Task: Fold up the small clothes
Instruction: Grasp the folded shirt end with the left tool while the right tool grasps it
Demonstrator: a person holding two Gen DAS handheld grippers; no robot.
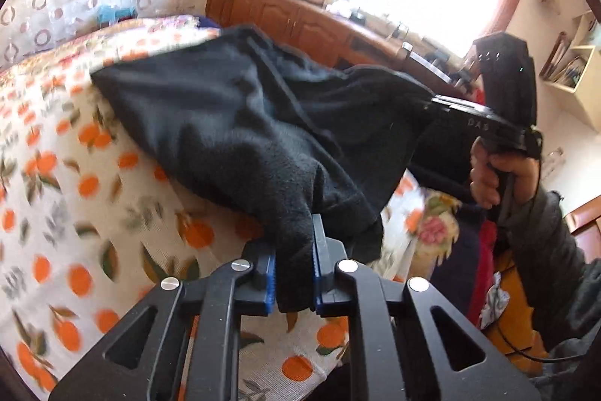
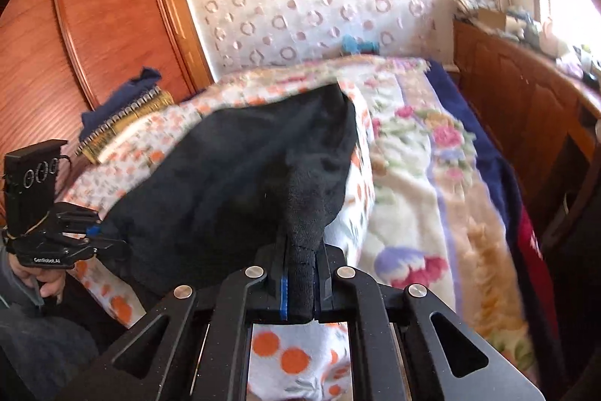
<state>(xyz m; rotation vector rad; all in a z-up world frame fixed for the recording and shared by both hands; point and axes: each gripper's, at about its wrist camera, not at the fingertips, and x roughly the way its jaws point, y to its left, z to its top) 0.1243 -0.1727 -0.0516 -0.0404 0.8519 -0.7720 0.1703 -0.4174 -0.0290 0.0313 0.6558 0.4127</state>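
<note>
**Black fleece garment held up over the bed by both corners**

The black garment [image 1: 240, 123] is soft, fuzzy fleece, rumpled and sagging in the middle, stretched between two pinched corners just above the bed [image 1: 75, 205]. The left hand-held gripper [image 1: 295, 273] is clamped on one bunched corner between its blue pads; the right hand-held gripper [image 2: 300, 282] is clamped on the other corner, the cloth twisted into a narrow neck there. On the bed, beneath the garment, lies an orange-print sheet [image 2: 289, 359]; beside that sheet, a floral blanket [image 2: 413, 175]. A wooden cabinet [image 2: 526, 108] runs along the bed's window side, a wardrobe [image 2: 94, 25] stands at the opposite side.
</note>
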